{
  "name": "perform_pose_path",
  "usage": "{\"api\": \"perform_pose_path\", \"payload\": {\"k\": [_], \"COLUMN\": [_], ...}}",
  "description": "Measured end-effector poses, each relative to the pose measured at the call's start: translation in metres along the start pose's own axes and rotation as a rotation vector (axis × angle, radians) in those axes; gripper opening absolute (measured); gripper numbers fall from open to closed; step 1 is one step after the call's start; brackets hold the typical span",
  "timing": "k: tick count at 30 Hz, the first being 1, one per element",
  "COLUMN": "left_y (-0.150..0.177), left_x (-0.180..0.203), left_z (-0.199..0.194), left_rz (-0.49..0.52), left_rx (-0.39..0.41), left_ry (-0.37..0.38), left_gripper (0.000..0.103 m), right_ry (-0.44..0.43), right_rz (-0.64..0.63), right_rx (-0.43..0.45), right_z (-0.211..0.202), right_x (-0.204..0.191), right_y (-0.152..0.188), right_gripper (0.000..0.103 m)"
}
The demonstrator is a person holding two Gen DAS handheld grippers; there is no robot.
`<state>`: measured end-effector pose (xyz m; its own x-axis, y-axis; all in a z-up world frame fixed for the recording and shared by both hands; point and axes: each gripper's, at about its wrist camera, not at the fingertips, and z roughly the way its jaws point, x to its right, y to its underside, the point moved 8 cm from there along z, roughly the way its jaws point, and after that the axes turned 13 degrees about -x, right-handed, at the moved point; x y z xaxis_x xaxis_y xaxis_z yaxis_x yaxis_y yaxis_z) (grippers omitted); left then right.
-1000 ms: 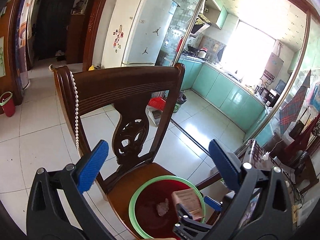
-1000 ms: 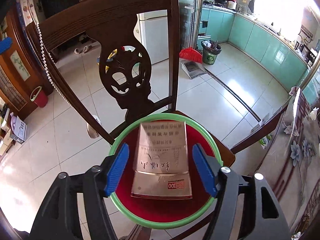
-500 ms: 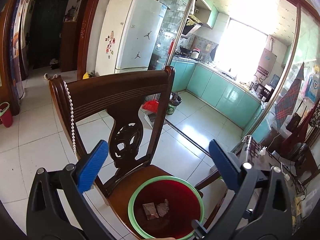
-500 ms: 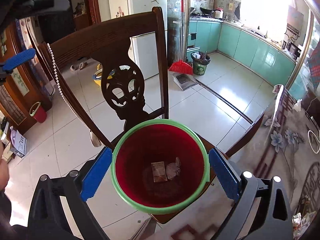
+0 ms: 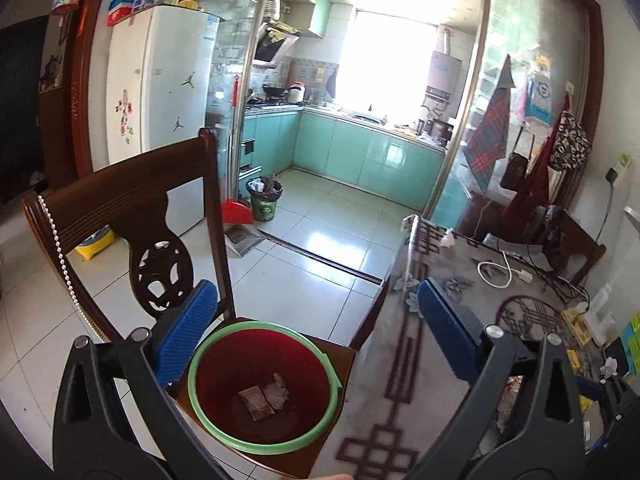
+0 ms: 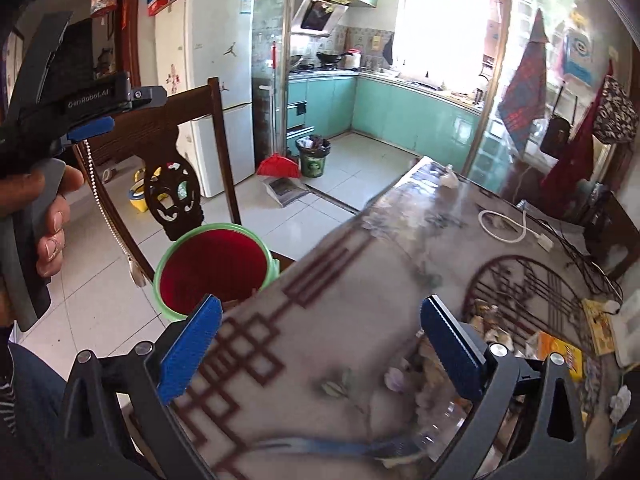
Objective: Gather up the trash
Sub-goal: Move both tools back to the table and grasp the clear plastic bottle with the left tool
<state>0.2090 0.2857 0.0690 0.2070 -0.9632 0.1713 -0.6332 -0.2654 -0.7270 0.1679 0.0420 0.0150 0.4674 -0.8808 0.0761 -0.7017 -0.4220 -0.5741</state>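
On the wooden chair (image 5: 120, 216) seat sits the red bin (image 5: 264, 384) with its green rim, and down at its bottom lie a small brown packet (image 5: 256, 402) and a crumpled scrap (image 5: 277, 390), side by side and touching. In the left wrist view the bin fills the 6 o'clock spot; the left tongs (image 5: 316, 334) hang above it, spread wide, nothing between the blue pads. A string of white beads (image 5: 60, 256) drapes down the chair back at 9 o'clock. Over in the right wrist view, the right tongs (image 6: 320, 344) are above the patterned tabletop (image 6: 360, 280), jaws opening and nearly at full spread, empty. The bin sits at 10 o'clock from them, beside the tabletop's edge. More litter lies at 4 o'clock: a yellow packet (image 6: 560, 354) and what may be crumpled wrappers, too blurred to be sure. A hand (image 6: 50, 220) grips the left tool's handle at 9 o'clock.
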Motion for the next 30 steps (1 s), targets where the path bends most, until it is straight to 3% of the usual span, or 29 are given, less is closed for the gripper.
{"api": "perform_pose_path", "payload": {"k": [3,11,15,19,25,30], "left_y": [0.019,0.103,0.145,0.181,0.237,0.272], "left_x": [0.038,0.178,0.247,0.297,0.329,0.353], "left_z": [0.002,0.005,0.000,0.002,0.028,0.034], "left_rz": [0.057,0.299,0.494,0.679,0.826,0.926], "left_rx": [-0.020,-0.162,-0.232,-0.274,-0.413,-0.459], "left_ry": [0.034,0.264,0.422,0.486,0.475,0.436], "left_gripper": [0.098,0.098,0.098,0.098,0.098,0.098], "right_ry": [0.038,0.125,0.147,0.146,0.103,0.105], "right_rz": [0.035,0.130,0.184,0.238,0.294,0.317], "right_rx": [-0.012,-0.039,-0.053,-0.063,-0.066,-0.073], "right_z": [-0.017,-0.056,-0.066,-0.067,-0.058,-0.057], "right_x": [0.040,0.146,0.188,0.215,0.228,0.237], "right_y": [0.028,0.109,0.144,0.164,0.178,0.180], "right_gripper": [0.096,0.097,0.096,0.096,0.096,0.096]}}
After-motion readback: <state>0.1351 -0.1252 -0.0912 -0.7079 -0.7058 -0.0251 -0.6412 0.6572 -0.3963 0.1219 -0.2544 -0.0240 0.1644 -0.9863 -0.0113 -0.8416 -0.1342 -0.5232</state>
